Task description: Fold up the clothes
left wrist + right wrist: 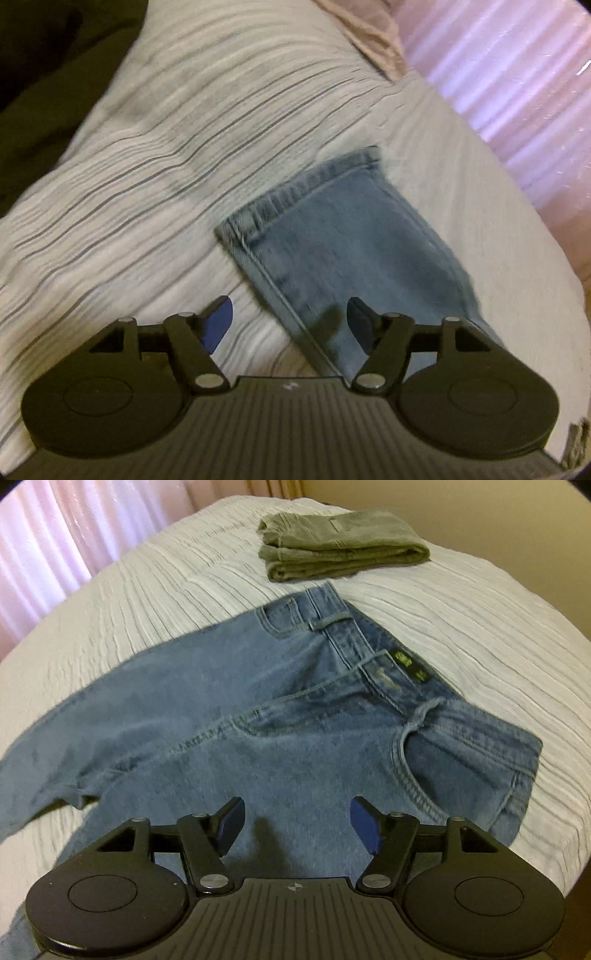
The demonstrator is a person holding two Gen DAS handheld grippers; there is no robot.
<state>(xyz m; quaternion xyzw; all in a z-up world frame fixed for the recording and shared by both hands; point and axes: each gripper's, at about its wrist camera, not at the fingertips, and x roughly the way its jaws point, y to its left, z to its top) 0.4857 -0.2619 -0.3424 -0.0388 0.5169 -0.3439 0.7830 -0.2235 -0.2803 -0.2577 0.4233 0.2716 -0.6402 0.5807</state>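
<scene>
Light blue jeans point(280, 709) lie spread on a white ribbed bedspread point(461, 635), waistband toward the far right in the right wrist view. My right gripper point(297, 825) hovers open just above the seat of the jeans, nothing between its blue pads. In the left wrist view one jeans leg point(343, 236) ends in a hemmed cuff lying flat on the bedspread point(147, 155). My left gripper point(290, 323) stands open over the near part of that leg, its right finger above the denim, its left finger above the bedspread. Nothing is gripped.
A folded grey-green garment point(340, 546) rests on the bed beyond the waistband. Pink curtains point(517, 74) hang past the bed's far edge. A pinkish cloth point(369, 33) lies at the top of the left wrist view, and dark fabric point(48, 74) fills its upper left corner.
</scene>
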